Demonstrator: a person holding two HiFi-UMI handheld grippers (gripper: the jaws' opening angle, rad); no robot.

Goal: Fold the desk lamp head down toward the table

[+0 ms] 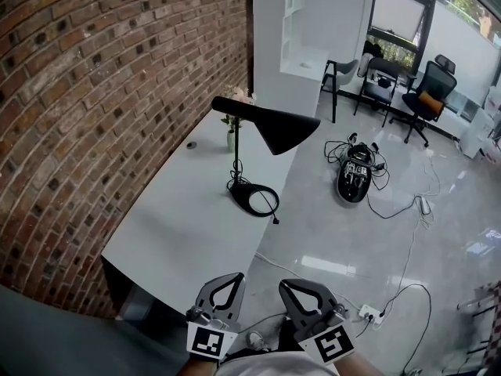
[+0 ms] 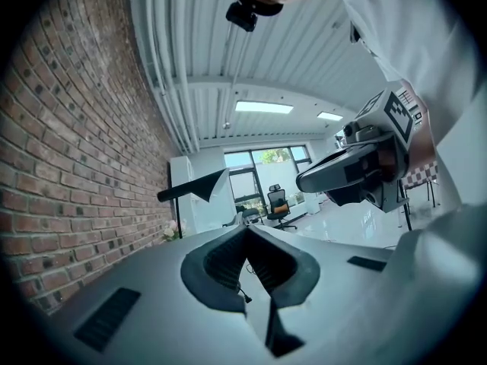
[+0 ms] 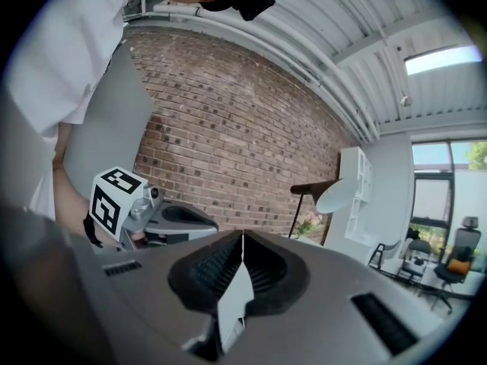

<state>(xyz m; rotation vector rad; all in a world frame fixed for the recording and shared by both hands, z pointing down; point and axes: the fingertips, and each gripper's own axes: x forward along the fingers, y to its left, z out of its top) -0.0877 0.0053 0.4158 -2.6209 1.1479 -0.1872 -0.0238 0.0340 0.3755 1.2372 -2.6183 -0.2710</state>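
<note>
White tabletop (image 1: 176,225) by the brick wall (image 1: 94,92) carries the black cone-shaded metal desk lamp (image 1: 283,130) at twelve o'clock, well apart from my left gripper (image 1: 234,276) and right gripper (image 1: 286,283), both pressed together empty, right marginally nearer.

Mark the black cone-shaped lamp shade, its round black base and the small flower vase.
black cone-shaped lamp shade (image 1: 286,131): head view, cone middle
round black base (image 1: 239,200): head view, left rim
small flower vase (image 1: 231,141): head view, body

Head view: steeply down on table (image 1: 180,225), far. Gripper views: level, low; all share desk lamp (image 1: 270,128).
</note>
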